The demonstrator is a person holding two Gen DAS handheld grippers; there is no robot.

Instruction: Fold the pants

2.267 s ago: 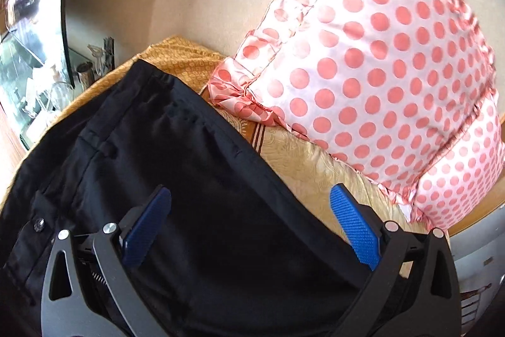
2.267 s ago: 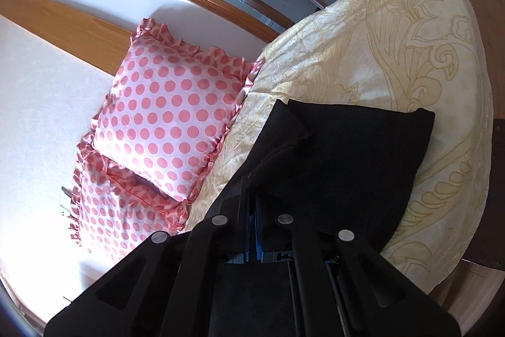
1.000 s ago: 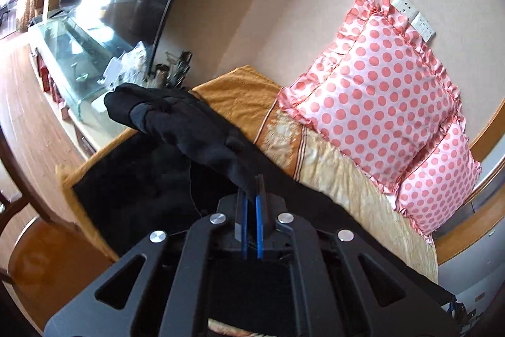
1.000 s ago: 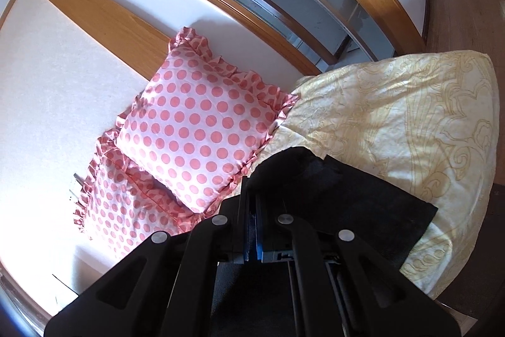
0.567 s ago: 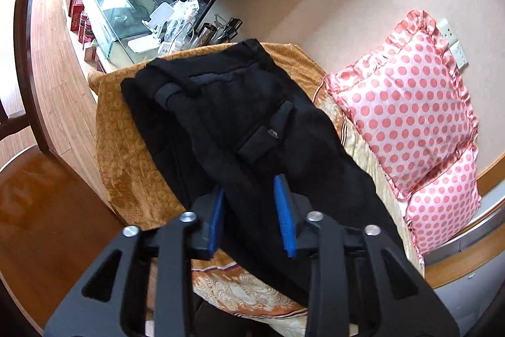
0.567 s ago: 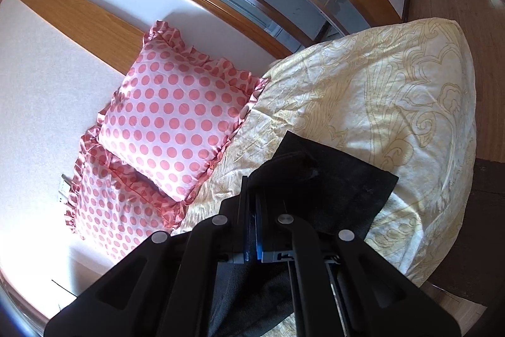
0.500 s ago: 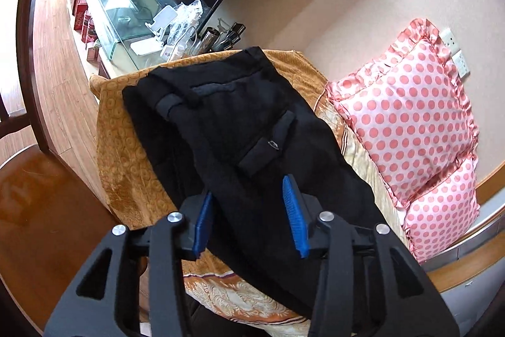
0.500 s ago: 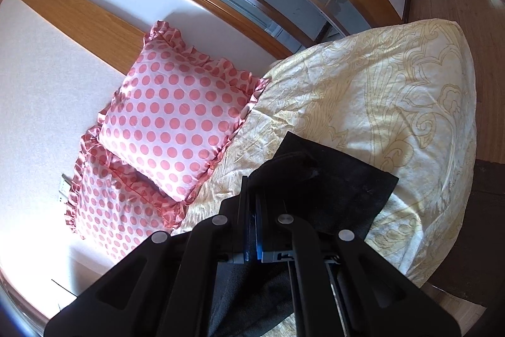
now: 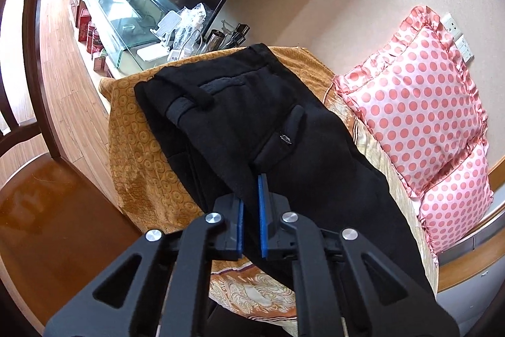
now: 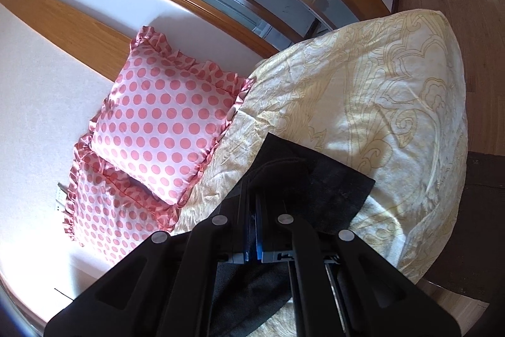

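Observation:
Black pants (image 9: pixel 268 122) lie lengthwise on the bed, waistband at the far end, a back pocket facing up. My left gripper (image 9: pixel 251 195) is nearly closed around a ridge of the pants' near edge, blue pads (image 9: pixel 262 210) on either side of the cloth. In the right wrist view my right gripper (image 10: pixel 254 210) is shut on the hem end of the pants (image 10: pixel 328 195), which lies folded on the cream bedspread (image 10: pixel 394 116).
Two pink polka-dot pillows (image 9: pixel 419 103) lean on the wall behind the bed; they also show in the right wrist view (image 10: pixel 164 128). An orange patterned cover (image 9: pixel 142 153) hangs over the bed's end. A glass cabinet (image 9: pixel 116 8) with clutter stands beyond. Wood floor (image 9: pixel 47 210) lies below.
My left gripper laid the waist end down, opened, then closed in on the pants' near edge. My right gripper stayed shut on the hem and lowered it slightly.

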